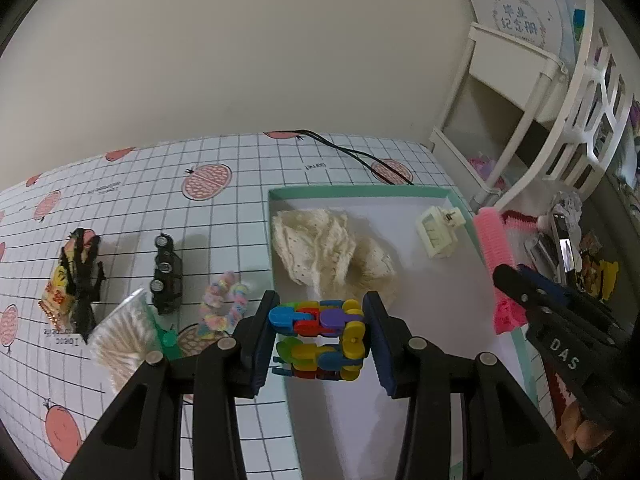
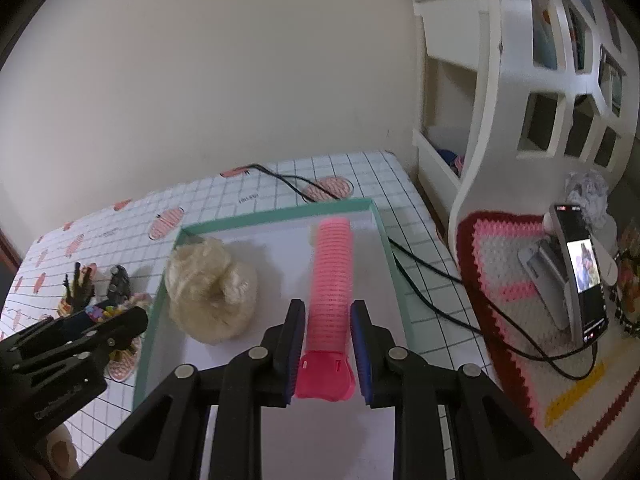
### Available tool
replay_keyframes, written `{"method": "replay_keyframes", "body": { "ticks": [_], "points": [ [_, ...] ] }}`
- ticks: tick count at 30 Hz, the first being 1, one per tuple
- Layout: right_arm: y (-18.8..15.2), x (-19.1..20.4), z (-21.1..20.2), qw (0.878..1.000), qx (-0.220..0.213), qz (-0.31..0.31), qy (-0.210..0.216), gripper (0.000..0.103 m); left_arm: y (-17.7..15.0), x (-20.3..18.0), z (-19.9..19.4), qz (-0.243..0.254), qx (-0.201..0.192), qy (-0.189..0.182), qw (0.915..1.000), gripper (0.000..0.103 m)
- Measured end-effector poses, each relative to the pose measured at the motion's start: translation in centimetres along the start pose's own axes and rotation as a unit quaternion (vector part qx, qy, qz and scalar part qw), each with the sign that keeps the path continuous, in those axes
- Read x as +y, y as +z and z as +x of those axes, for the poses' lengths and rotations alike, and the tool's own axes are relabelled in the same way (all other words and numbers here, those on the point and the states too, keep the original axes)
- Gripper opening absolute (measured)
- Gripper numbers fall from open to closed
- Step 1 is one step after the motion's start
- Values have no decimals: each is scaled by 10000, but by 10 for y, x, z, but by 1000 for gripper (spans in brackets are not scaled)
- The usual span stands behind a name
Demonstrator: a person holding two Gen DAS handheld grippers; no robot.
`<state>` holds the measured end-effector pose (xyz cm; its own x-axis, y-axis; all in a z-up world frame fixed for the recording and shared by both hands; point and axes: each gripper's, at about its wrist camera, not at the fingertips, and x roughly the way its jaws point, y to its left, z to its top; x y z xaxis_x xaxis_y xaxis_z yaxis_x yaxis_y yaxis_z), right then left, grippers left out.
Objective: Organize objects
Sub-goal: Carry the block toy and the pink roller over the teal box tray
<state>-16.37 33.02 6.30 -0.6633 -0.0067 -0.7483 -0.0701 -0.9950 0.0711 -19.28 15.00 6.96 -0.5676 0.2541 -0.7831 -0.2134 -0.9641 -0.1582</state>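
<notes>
Two things already lie in the tray (image 1: pixel 460 200): cream cloth (image 1: pixel 320 252) and clip (image 1: pixel 436 232). Your left gripper (image 1: pixel 320 336) clamps the colourful block toy (image 1: pixel 320 336) above its near-left part, your right gripper (image 2: pixel 326 344) clamps the pink roller (image 2: pixel 330 280) above it. Several items (image 1: pixel 168 276) wait left, on the table.

We find soft, even indoor light, faint shadows on the worktop (image 1: pixel 120 208), mild overall softness, strong fisheye bending and dark vignetted corners.
</notes>
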Motion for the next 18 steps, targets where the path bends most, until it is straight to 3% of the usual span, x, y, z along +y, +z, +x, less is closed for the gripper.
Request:
{"method": "replay_keyframes", "body": {
  "ticks": [18],
  "points": [
    [-15,-9,30,9989,443,-31,-173,25,-14,-16,29,230,383,-90,9990,44]
  ]
}}
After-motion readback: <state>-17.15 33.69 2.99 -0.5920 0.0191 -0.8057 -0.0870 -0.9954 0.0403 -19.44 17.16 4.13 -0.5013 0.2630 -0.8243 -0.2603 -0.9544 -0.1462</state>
